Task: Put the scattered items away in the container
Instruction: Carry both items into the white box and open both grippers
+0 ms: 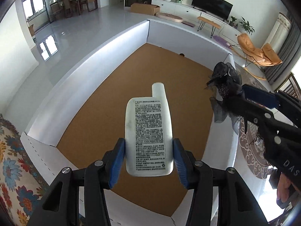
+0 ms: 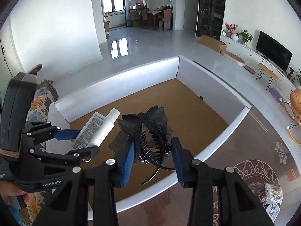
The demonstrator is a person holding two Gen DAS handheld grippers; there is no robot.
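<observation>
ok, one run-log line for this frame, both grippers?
left gripper: shut on white bottle, over box | right gripper: shut on black hair clip, over box | nothing released yet

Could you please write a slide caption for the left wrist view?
Left gripper holds a flat white plastic bottle above the white-walled, brown-floored cardboard box.

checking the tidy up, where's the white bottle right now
The white bottle is clamped in the left gripper, held above the cardboard box, left of the black hair clip the right gripper carries.
</observation>
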